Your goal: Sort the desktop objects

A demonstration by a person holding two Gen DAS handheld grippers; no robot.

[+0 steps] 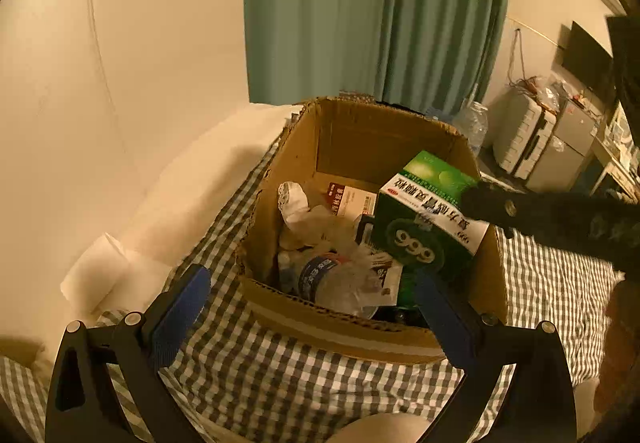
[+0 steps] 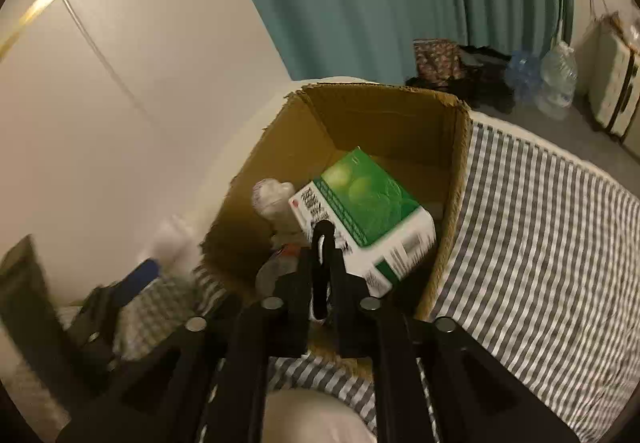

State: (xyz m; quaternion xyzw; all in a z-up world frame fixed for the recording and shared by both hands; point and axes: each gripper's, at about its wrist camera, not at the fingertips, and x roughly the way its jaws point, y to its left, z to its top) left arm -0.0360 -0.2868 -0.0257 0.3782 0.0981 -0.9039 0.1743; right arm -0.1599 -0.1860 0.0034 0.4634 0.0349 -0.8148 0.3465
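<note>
An open cardboard box [image 1: 352, 131] stands on a checked cloth and holds a crushed plastic bottle [image 1: 328, 279], crumpled white paper [image 1: 304, 211] and a red-and-white packet [image 1: 350, 199]. My right gripper [image 2: 324, 239] is shut on the edge of a green and white medicine box [image 2: 368, 207] and holds it tilted over the cardboard box [image 2: 392, 115]. The medicine box [image 1: 424, 223] also shows in the left wrist view, with the right gripper's black arm [image 1: 552, 219] across it. My left gripper [image 1: 312, 307] is open and empty at the box's near rim.
A checked cloth [image 1: 280, 375] covers the surface, striped in the right wrist view [image 2: 540, 227]. A roll of white paper [image 1: 96, 271] lies at the left by the wall. A teal curtain [image 1: 376, 11] hangs behind. Plastic bottles [image 2: 556, 79] and drawers stand on the floor at right.
</note>
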